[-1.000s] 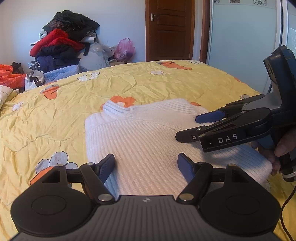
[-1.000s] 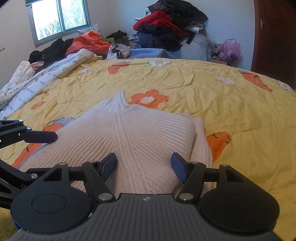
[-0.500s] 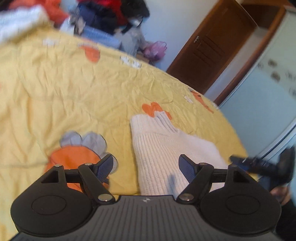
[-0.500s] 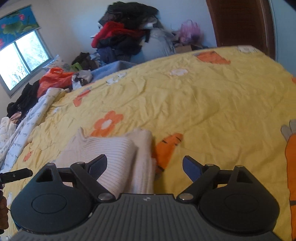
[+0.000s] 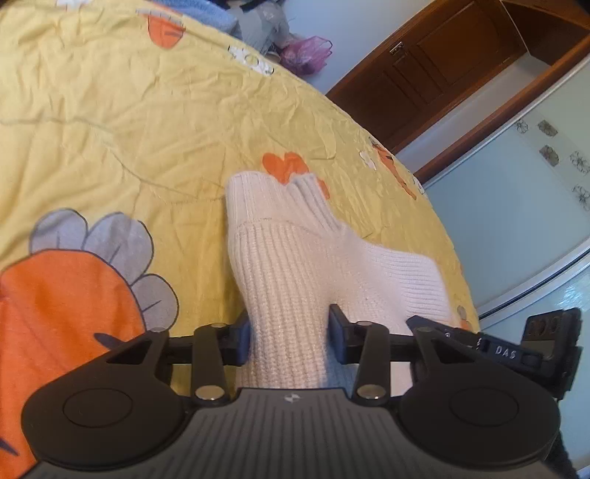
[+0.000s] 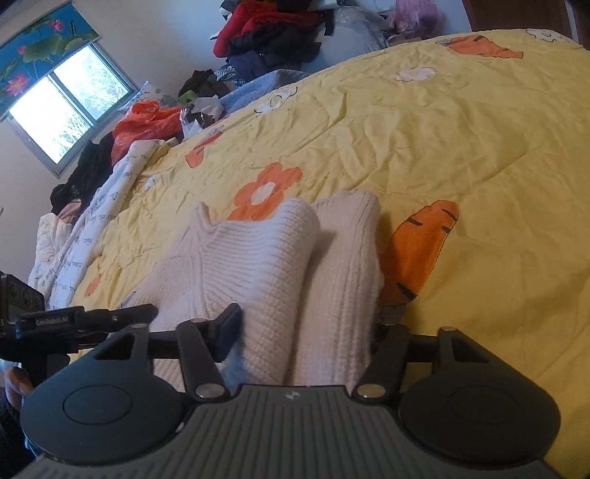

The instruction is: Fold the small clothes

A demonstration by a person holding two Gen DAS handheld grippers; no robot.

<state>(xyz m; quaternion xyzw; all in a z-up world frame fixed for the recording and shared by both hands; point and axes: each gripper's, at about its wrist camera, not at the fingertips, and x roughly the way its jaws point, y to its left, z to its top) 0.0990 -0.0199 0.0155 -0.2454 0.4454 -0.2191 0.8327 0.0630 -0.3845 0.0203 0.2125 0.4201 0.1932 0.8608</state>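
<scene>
A small white ribbed knit sweater [image 5: 291,272] lies folded on the yellow flowered bedspread [image 5: 147,140], collar pointing away. My left gripper [image 5: 289,341] is shut on the sweater's near left edge, fabric bunched between its blue pads. My right gripper [image 6: 302,328] is closed on the sweater's [image 6: 258,265] near right edge, where a folded layer sits between its fingers. The right gripper also shows in the left wrist view [image 5: 494,346], and the left one in the right wrist view [image 6: 77,320].
A heap of red, black and blue clothes [image 6: 273,33] sits beyond the bed's far side. A white printed quilt [image 6: 92,221] and orange bag [image 6: 147,121] lie at the bed's left under a window. A brown door [image 5: 435,73] and pale wardrobe [image 5: 516,221] stand right.
Both grippers dropped to the sweater's near edge, one at each side, and closed on it. A second ago both were open above the sweater.
</scene>
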